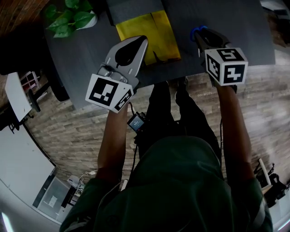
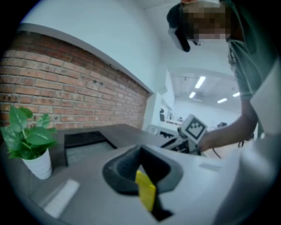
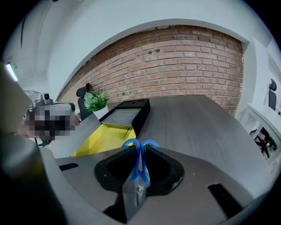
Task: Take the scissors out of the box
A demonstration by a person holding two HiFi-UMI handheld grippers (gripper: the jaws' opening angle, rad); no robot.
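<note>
Two jaws of right hand-held gripper (image 3: 140,150) clamp scissors (image 3: 136,168).

Flat yellow box (image 1: 154,31) lies on dark grey tabletop (image 1: 235,27); shallow black tray (image 1: 136,7) just behind it, white-potted leafy plant (image 1: 70,18) far left. Left gripper (image 1: 143,41) pinches box's left edge. Right gripper (image 1: 201,38), right of box, grips blue-handled scissors (image 3: 140,173).

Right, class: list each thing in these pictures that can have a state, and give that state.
scissors: blades closed, held outside the yellow box.
right claw: shut on the scissors' blue handles.
left claw: shut on the yellow box's edge.
yellow box: open, on the table.
black tray: open side up, beyond the box.
plant: upright in its pot.
</note>
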